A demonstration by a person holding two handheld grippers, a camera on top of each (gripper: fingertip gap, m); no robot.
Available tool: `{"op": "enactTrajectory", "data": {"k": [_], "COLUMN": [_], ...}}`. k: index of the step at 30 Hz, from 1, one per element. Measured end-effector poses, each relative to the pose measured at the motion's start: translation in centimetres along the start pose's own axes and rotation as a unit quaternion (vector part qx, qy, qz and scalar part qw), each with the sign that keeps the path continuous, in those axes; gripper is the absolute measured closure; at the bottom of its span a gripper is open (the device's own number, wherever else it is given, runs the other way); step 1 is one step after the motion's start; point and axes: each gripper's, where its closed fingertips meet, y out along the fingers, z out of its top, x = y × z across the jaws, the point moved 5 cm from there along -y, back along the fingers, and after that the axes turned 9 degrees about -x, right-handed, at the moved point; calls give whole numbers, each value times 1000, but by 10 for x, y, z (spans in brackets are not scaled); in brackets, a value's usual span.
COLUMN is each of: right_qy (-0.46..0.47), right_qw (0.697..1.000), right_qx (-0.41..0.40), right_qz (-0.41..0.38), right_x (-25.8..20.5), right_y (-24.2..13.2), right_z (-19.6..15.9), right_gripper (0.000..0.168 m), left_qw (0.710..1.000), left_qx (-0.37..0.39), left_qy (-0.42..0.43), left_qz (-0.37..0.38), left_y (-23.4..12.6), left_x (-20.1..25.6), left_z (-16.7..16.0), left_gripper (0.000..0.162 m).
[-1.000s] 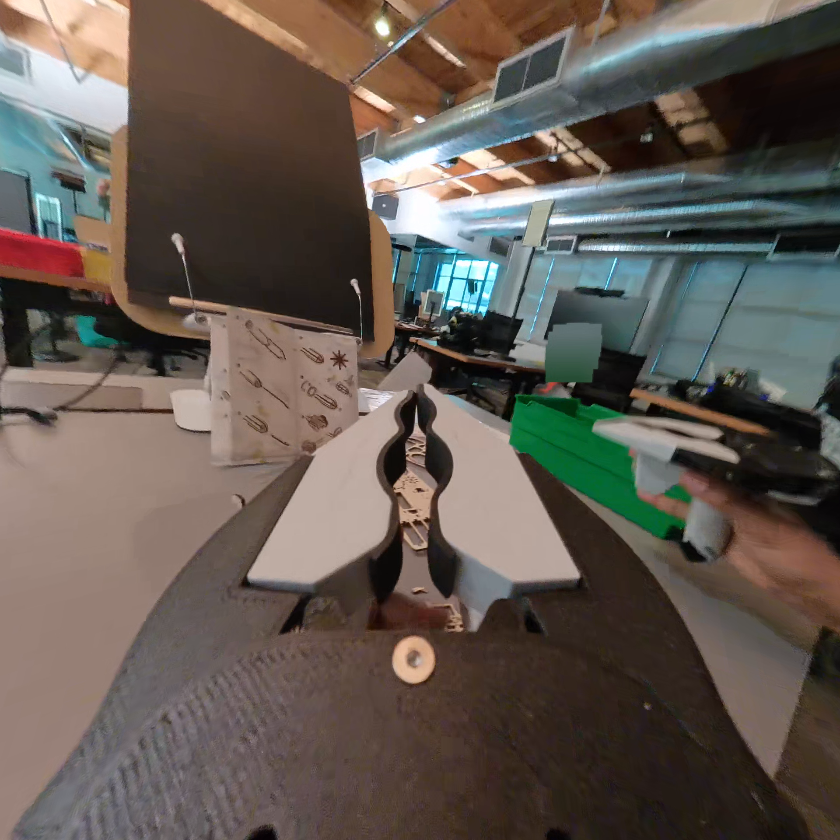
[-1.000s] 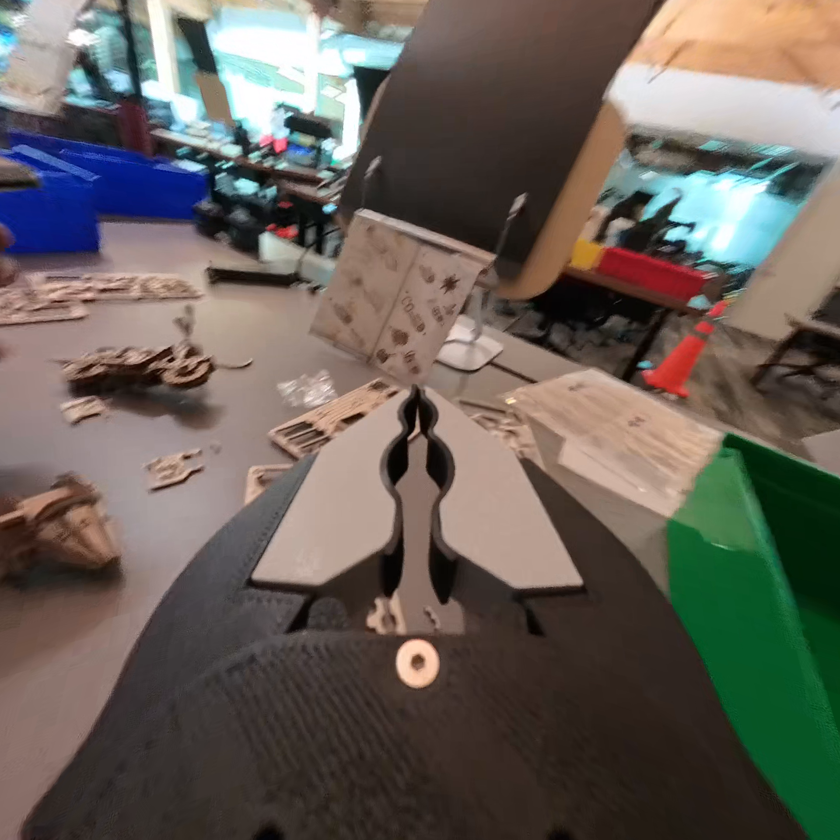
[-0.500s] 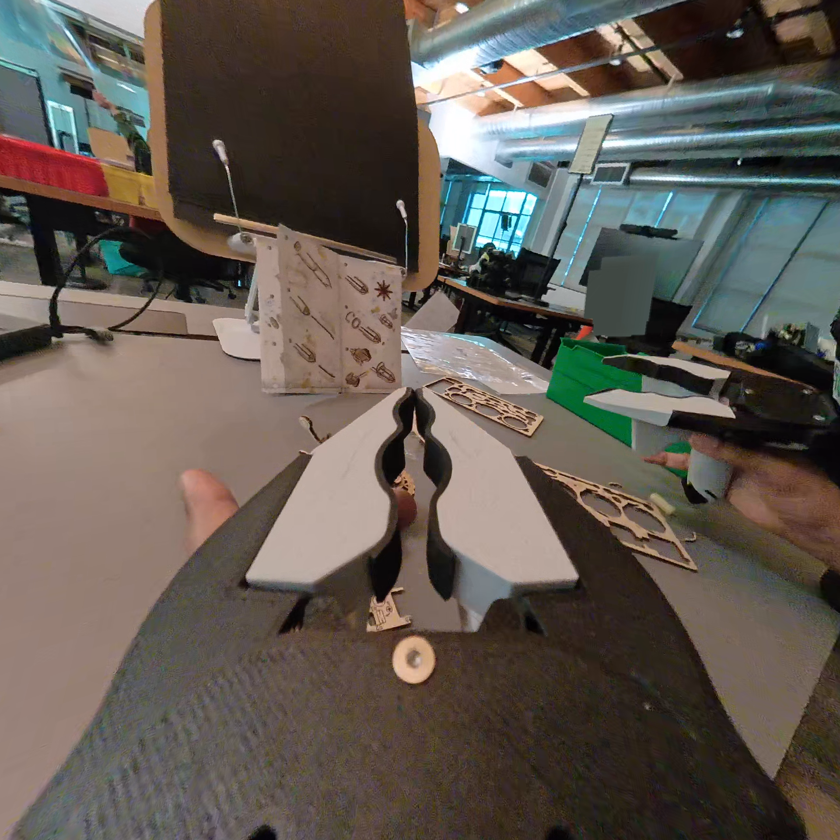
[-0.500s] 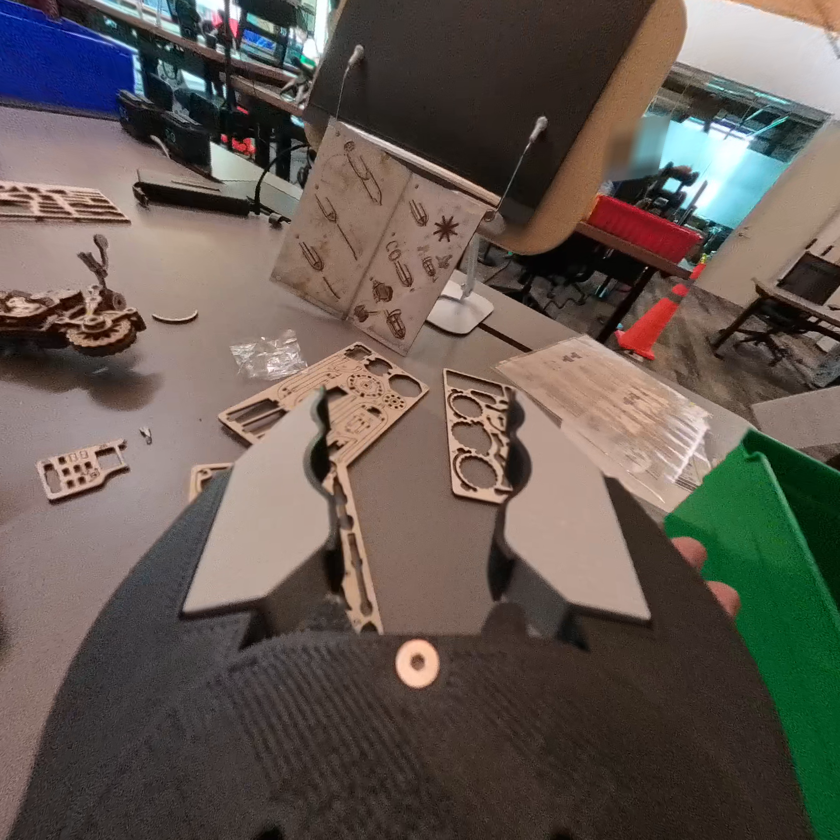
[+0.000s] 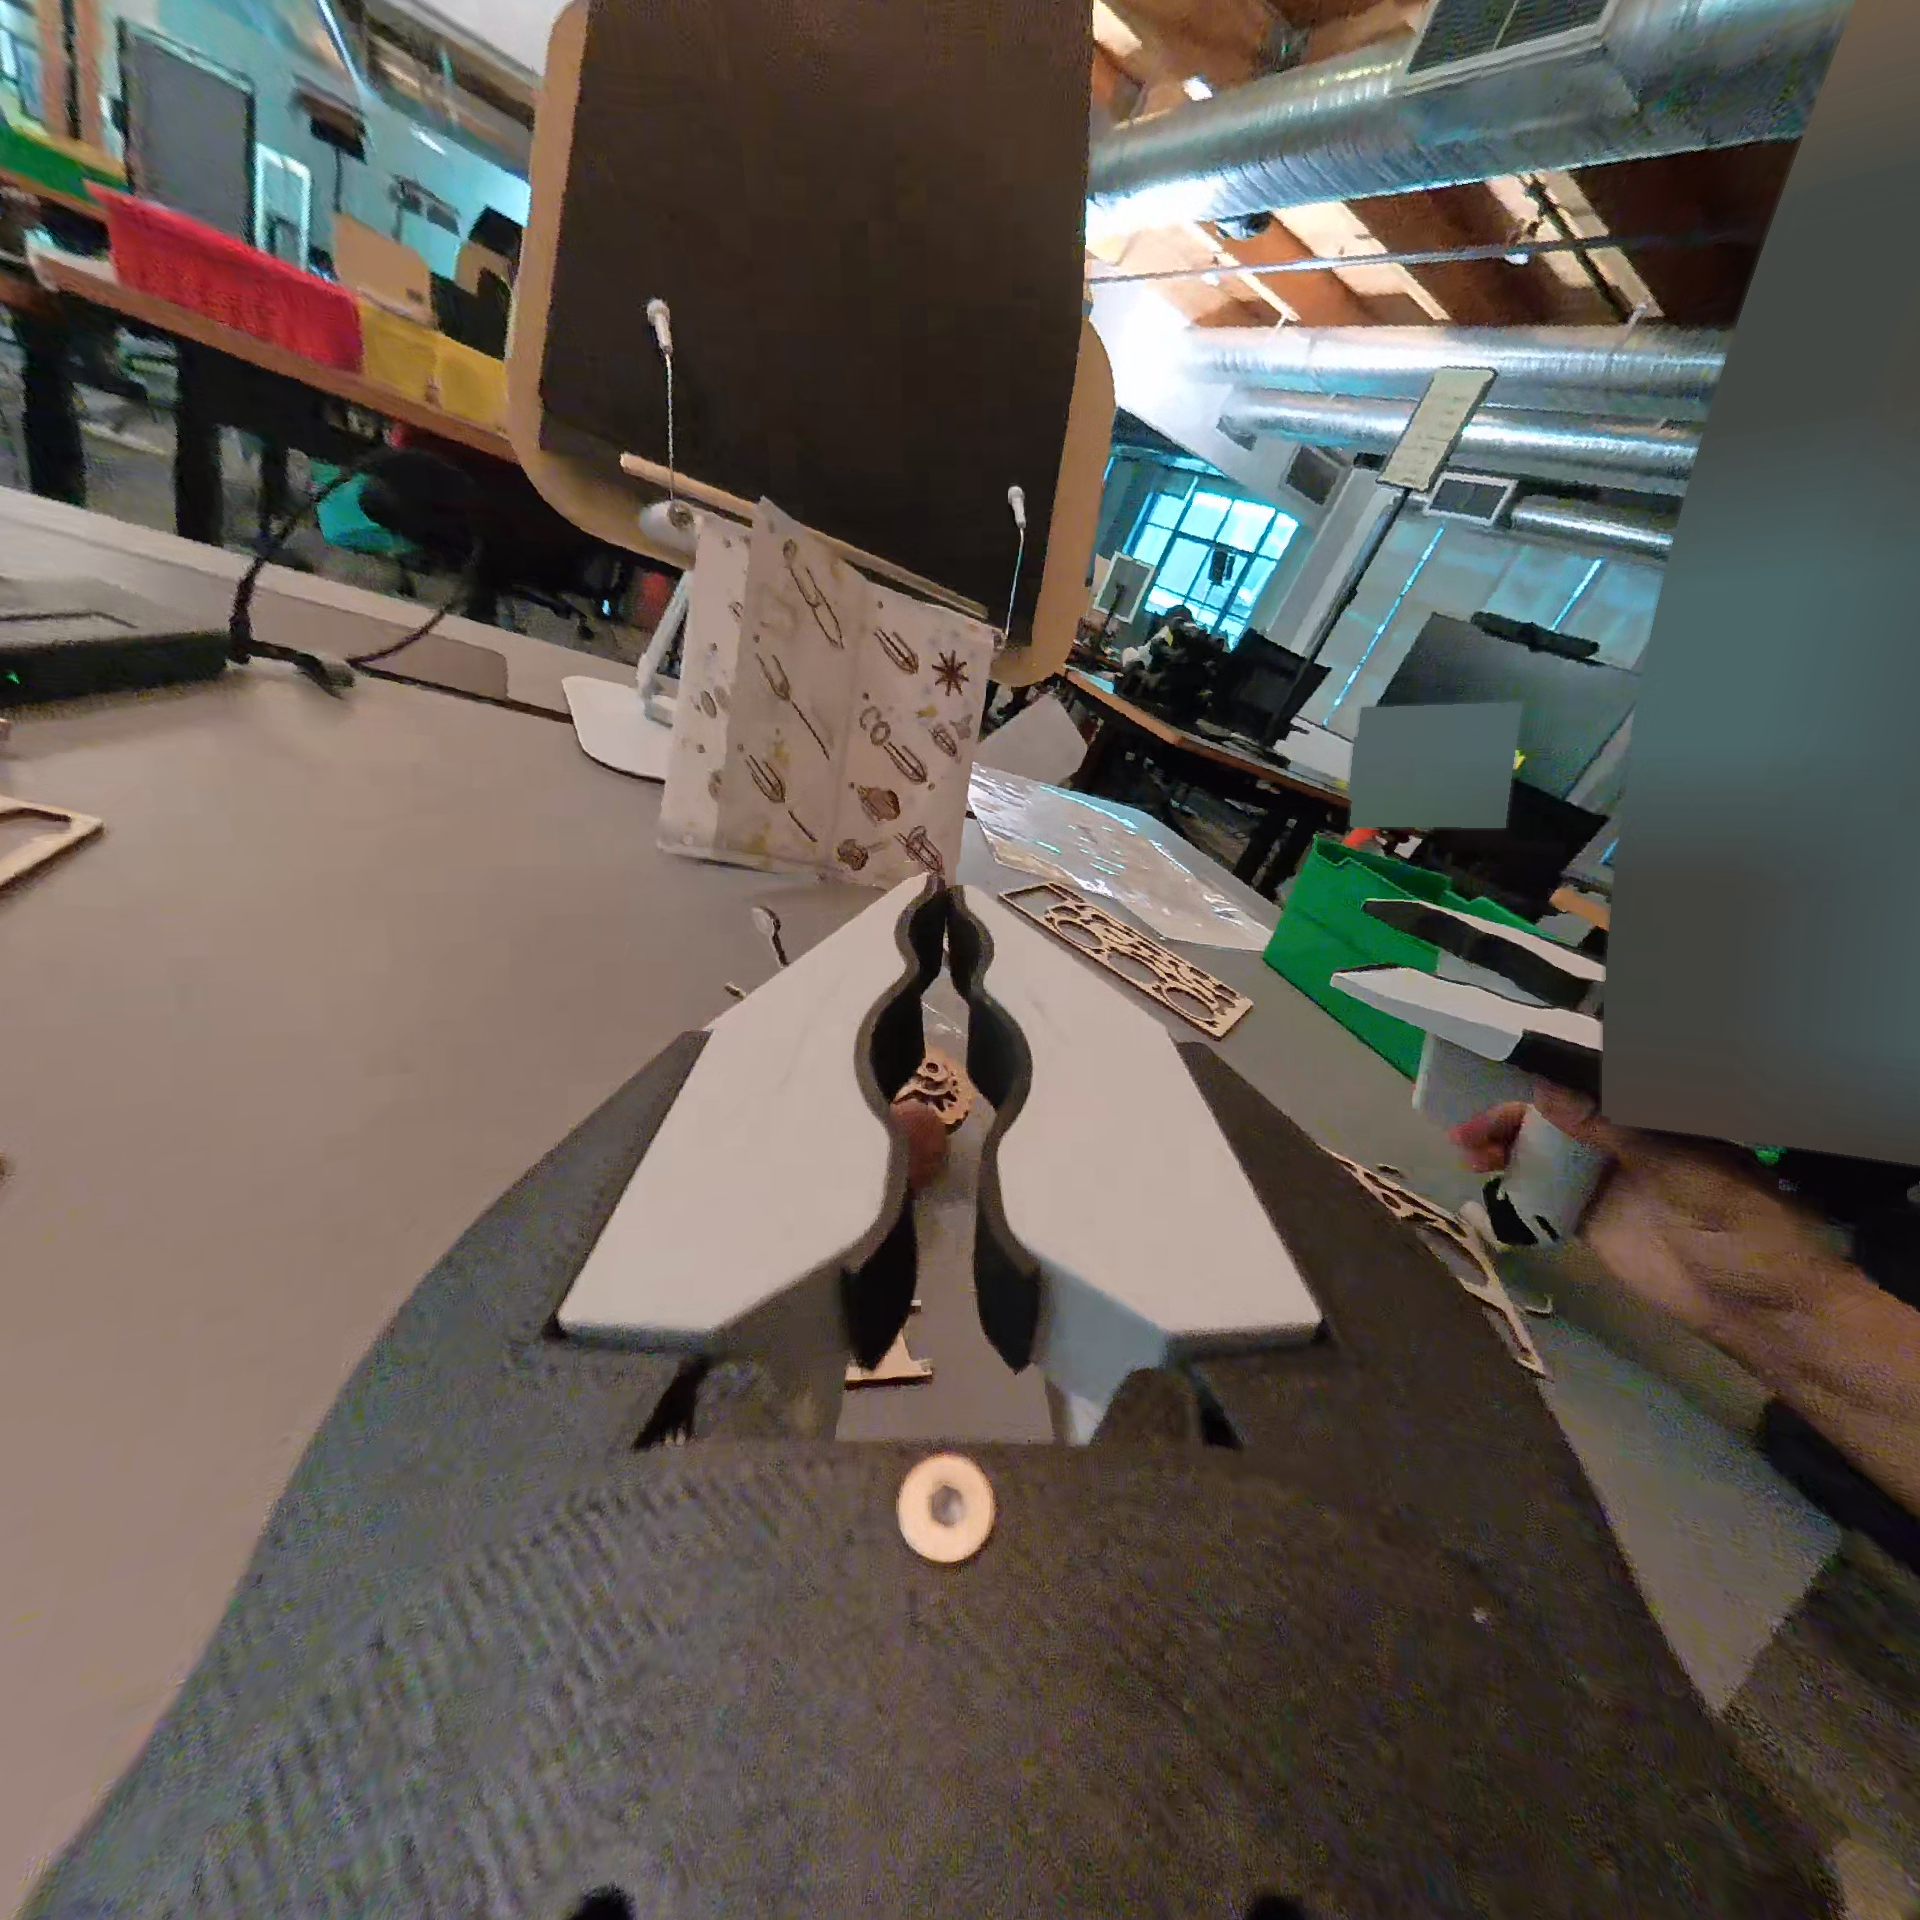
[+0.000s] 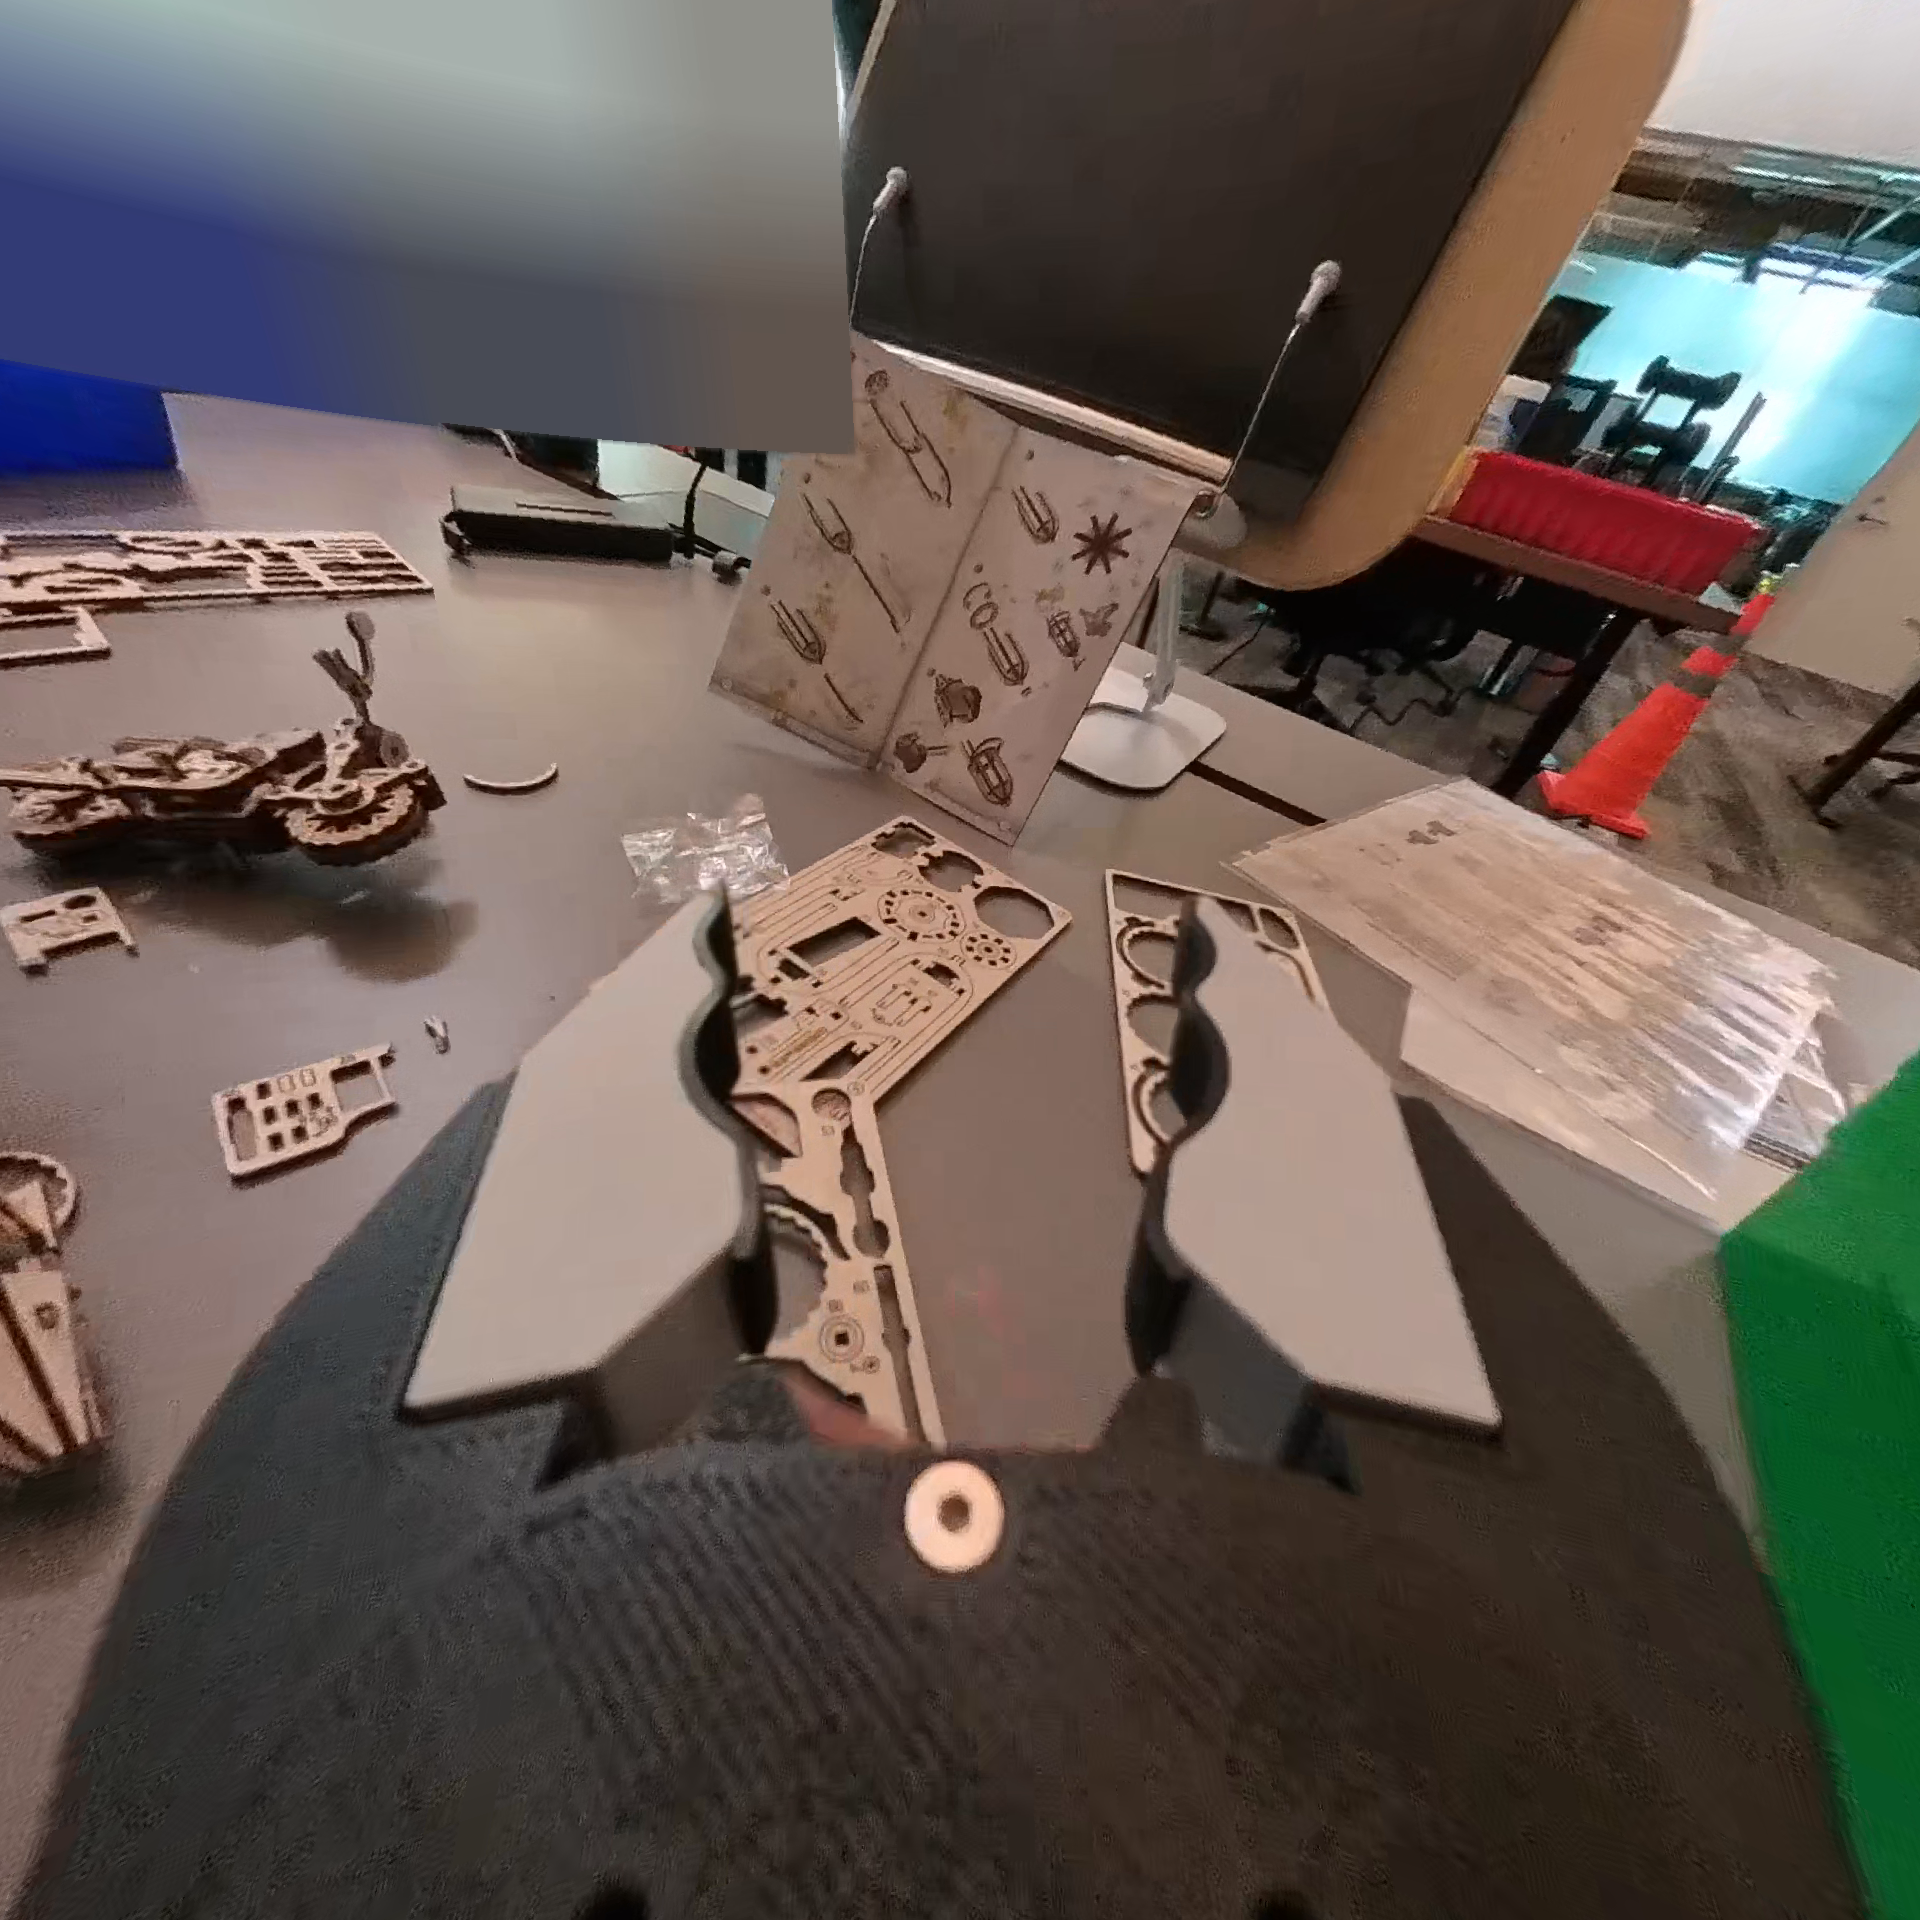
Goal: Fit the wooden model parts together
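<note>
In the right wrist view my right gripper [image 6: 956, 925] is open and empty above the table. Under it lie a large laser-cut wooden sheet [image 6: 894, 977] and a narrow sheet with round cut-outs [image 6: 1132, 997]. A small loose wooden part [image 6: 301, 1112] lies to the left. In the left wrist view my left gripper [image 5: 943, 904] is shut with its tips touching. Through the gap behind the tips I see a small round wooden piece [image 5: 935, 1091] and a fingertip. The right gripper [image 5: 1475, 977] shows at the right, open, held in a hand.
A built wooden motorcycle [image 6: 229, 790] stands at the left. A picture instruction sheet [image 6: 956, 613] hangs from a stand at the back. A green bin [image 6: 1829, 1455] and plastic-wrapped sheets [image 6: 1538, 966] lie on the right. A crumpled plastic bag [image 6: 707, 842] lies near the large sheet.
My right gripper has opened from shut and tilted down over the wooden sheets. My left gripper stays shut and has tilted down toward the table.
</note>
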Motion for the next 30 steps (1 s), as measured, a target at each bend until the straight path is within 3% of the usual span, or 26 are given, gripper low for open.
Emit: {"op": "enactTrajectory", "data": {"k": [2, 5, 10, 12, 16, 20, 27, 29, 30], "right_qy": [10, 10, 10, 61, 180, 226, 142, 71, 33], "right_qw": [999, 997, 998, 996, 975, 963, 980, 993, 996], "right_qx": [4, 8, -12, -30, -17, -5, -25, -47, -63], "right_qz": [35, 75, 58, 60, 128, 150, 137, 84, 45], "right_x": [-6, -16, -17, -12, -3, 3, -7, -6, -2], "right_y": [-3, -5, 0, 0, -3, -7, -2, 7, 14], "right_z": [1, 2, -4, -9, -9, -9, -9, -15, -17], "right_gripper": [104, 114, 109, 115, 111, 114, 117, 105, 86], "left_qw": [1000, 999, 998, 997, 996, 995, 994, 994, 994], "left_qx": [-16, -38, -57, -73, -84, -93, -107, -106, -102], "left_qy": [-9, 0, 9, 13, -22, -19, -17, -21, -24], "left_qz": [-14, -30, -39, -17, -2, 4, 22, 26, 27], "left_y": [3, 7, 13, 15, 11, 14, 21, 22, 22], "left_x": [0, 2, 0, -8, -22, -21, -20, -21, -21], "left_z": [-4, -12, -21, -21, -21, -23, -26, -26, -26], "left_gripper": [162, 162, 162, 162, 162, 162, 162, 162, 162]}}
